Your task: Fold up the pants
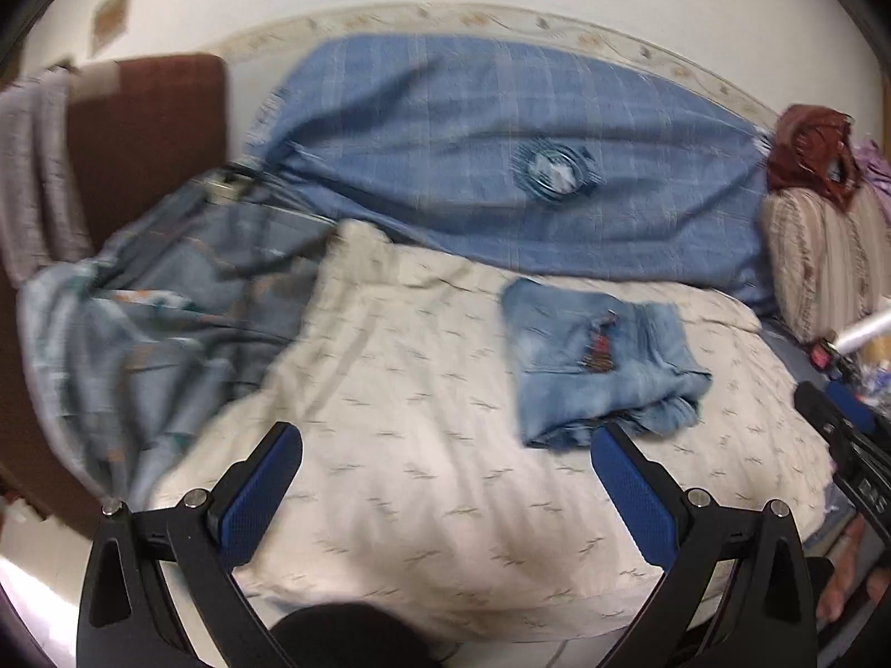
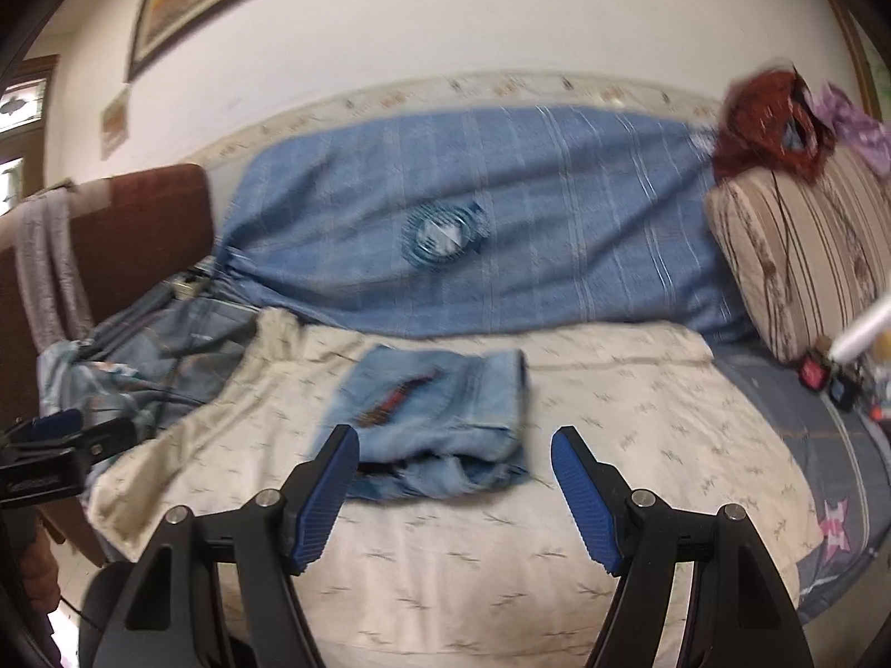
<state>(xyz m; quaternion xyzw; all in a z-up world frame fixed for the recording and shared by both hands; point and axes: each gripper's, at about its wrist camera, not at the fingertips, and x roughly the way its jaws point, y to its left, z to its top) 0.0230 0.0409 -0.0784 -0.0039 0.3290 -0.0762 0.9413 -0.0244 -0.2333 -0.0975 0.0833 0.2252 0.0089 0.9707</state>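
1. I see the pale blue denim pants point(image 2: 434, 417) lying in a compact folded bundle on the cream patterned bedspread point(image 2: 640, 417), frayed hems toward me.
2. Left gripper point(image 1: 445, 479) and right gripper point(image 2: 454, 479) – both spread wide, holding nothing, clear of the cloth.
3. Risk: the near edge looks loose – a careless pass by either claw could snag it and undo the fold.
4. Soft bedding may let the bundle slump.

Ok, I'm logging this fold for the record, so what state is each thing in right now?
jeans: folded into a compact bundle, lying on the cream sheet, held by neither gripper
left gripper: open, empty, above the sheet
right gripper: open, empty, just short of the jeans
blue blanket: spread out, wrinkled, behind the sheet
striped pillow: propped at the right
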